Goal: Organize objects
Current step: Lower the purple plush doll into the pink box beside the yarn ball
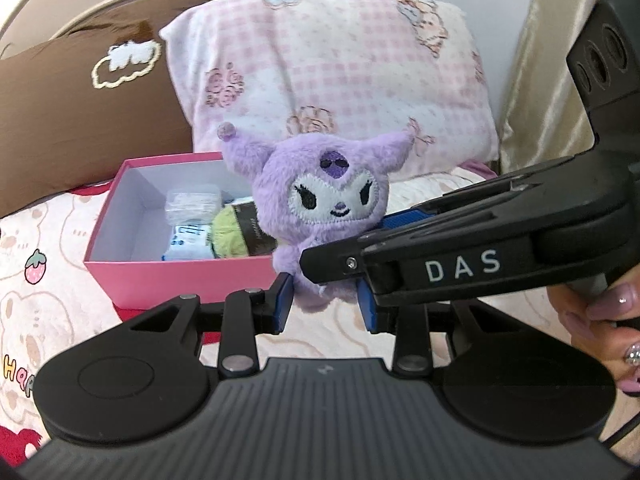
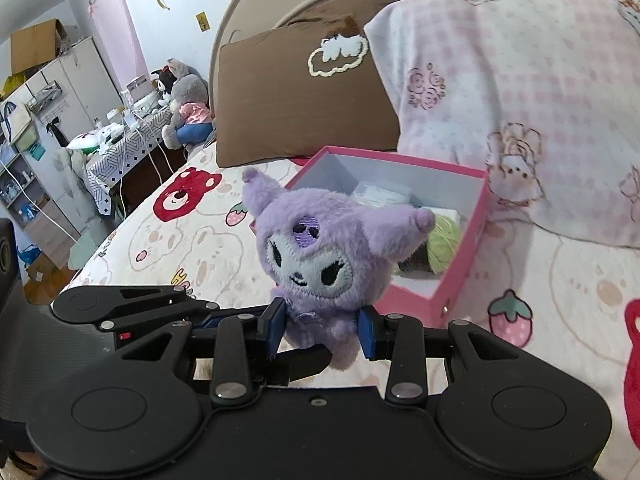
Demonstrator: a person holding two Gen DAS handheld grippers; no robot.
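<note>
A purple plush doll with a white embroidered face is held above the bed, in front of an open pink box. My left gripper has its blue pads against the doll's lower body. My right gripper also has its pads on the doll from both sides; it reaches in from the right in the left wrist view. The box holds a green yarn ball, a clear packet and a blue-white item.
A brown pillow and a pink checked pillow lean on the headboard behind the box. The bedspread has bear and strawberry prints. A cluttered desk with a grey plush stands beyond the bed's left side.
</note>
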